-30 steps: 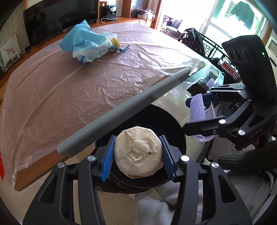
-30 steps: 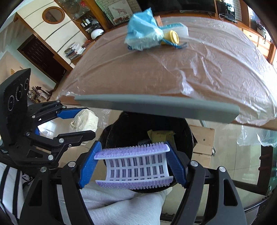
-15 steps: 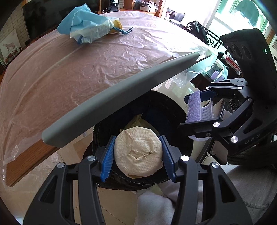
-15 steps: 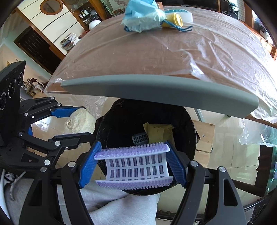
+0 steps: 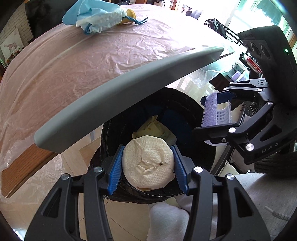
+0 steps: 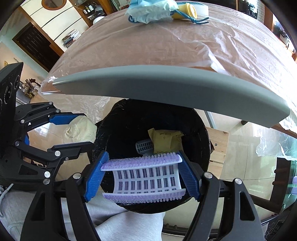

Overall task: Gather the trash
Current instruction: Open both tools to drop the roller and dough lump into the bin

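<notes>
My left gripper is shut on a cream crumpled paper wad, held over the near rim of a black-lined trash bin. My right gripper is shut on a white and purple bristled hair roller, held over the same bin. Inside the bin lie a yellow packet and a small grey roller. Each gripper shows in the other's view, the right one to my left gripper's right, the left one at the bin's left rim.
A grey bar runs along the edge of a table covered in clear plastic sheet. A blue plastic bag with a yellow cap and blue cord lies at the table's far side. The person's grey-trousered legs are below.
Both grippers have moved forward and down, closer over the bin's opening. Both still hold their items. More of the bin's inside now shows.
</notes>
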`<control>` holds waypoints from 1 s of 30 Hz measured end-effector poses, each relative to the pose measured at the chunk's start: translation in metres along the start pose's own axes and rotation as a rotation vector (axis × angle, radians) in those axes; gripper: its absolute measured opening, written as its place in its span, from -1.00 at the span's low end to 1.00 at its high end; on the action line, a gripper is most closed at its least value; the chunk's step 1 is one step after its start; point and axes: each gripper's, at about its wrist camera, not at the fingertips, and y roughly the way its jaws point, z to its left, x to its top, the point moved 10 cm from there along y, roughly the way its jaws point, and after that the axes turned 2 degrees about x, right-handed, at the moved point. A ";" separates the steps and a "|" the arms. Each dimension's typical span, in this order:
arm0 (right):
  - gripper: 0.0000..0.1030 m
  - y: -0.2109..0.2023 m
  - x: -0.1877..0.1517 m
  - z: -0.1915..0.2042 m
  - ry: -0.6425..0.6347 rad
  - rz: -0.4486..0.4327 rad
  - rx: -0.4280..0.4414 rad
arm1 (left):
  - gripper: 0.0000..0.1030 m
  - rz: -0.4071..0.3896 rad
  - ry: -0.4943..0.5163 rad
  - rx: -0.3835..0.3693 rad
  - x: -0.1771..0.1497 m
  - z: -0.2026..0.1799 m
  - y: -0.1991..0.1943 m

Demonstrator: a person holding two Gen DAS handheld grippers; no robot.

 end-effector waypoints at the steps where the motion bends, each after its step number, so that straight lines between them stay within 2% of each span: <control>1: 0.42 0.001 0.000 -0.001 -0.001 0.002 -0.003 | 0.00 0.002 0.000 0.001 0.000 -0.001 0.001; 8: 0.42 0.012 -0.004 -0.004 -0.030 0.021 -0.047 | 0.00 0.010 0.009 0.015 0.001 -0.001 0.007; 30: 0.42 0.023 0.002 -0.006 -0.053 0.041 -0.064 | 0.00 0.046 0.020 0.031 -0.004 0.005 0.023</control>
